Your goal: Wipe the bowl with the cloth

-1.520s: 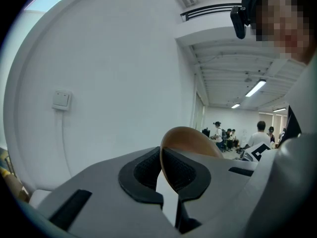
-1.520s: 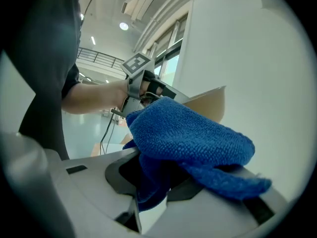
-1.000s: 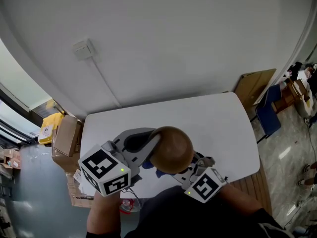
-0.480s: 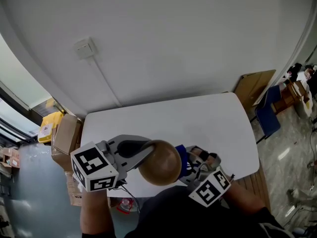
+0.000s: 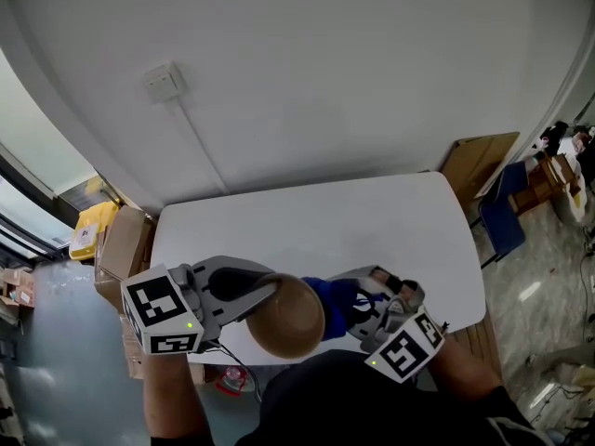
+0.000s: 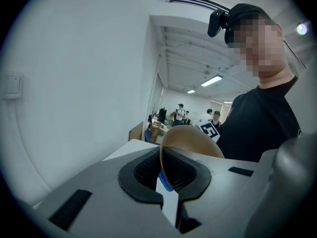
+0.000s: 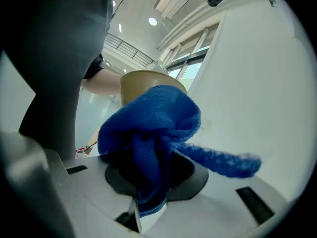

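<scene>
L gripper [image 5: 263,291] is clamping fully shut on the bowl [image 5: 290,321] rim, holding it tilted over the table [image 5: 372,221] near edge. R gripper [image 5: 370,312] is pinching the blue cloth [image 5: 333,297], bunched at the bowl's 3 o'clock, approx. touching. Bowl is looking tan, smooth, thin-walled.

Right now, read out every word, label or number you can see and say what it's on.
No text is readable.
Yellow box by the window: white label, too small to read.
Square-marker cubes on the left gripper and right gripper: black-and-white patterns, no letters.
</scene>
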`<state>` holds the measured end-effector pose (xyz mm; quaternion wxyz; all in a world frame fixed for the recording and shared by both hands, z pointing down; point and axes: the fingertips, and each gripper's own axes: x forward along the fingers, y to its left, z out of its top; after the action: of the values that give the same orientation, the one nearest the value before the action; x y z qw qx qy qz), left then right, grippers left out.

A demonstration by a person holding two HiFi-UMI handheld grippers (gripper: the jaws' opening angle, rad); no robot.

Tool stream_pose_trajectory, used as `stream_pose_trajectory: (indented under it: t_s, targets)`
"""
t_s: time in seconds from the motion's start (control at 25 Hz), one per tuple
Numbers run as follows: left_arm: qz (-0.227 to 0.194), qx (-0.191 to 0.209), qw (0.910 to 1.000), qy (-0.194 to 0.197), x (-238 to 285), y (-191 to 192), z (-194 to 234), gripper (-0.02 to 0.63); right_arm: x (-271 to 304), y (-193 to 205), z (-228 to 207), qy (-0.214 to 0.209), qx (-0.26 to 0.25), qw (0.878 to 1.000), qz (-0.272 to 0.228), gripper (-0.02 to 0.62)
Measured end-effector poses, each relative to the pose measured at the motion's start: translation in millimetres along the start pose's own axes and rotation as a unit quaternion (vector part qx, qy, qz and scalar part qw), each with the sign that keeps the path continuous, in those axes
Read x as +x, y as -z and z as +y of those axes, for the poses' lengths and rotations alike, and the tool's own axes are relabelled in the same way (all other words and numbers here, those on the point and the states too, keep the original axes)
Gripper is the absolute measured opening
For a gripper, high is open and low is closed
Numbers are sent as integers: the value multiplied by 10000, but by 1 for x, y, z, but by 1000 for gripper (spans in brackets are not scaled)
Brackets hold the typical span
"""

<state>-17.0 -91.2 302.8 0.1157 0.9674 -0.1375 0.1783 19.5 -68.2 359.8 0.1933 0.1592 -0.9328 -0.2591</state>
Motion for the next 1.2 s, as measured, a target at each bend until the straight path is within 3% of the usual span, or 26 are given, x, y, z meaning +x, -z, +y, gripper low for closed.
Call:
stream_pose_trajectory:
  t_s: [0.4, 0.64, 0.8, 0.88, 1.04, 1.2]
  targets:
    - [443, 552, 9973, 214, 4, 16, -15, 18, 0, 6, -12, 4, 68, 10000, 42, 86]
    - [1112, 1309, 9843, 395, 22, 30, -25, 18, -2, 4, -30, -30, -165, 9999, 16, 86]
    - [1091, 1799, 9731, 943, 27, 25, -47, 18, 3, -8, -28, -325, -341, 9987, -176, 86]
    - [1081, 1965, 9691, 1029, 28, 22, -49, 18, 8, -12, -25, -452, -413, 9979, -231, 86]
    - [1108, 2113, 9665, 943, 25, 19, -40, 18, 17, -14, -23, -523, -476, 9972, -259, 84]
    - [1138, 2129, 9686, 598, 22, 18, -20, 18, 17, -11, -34, -287, -438, 9984, -196, 83]
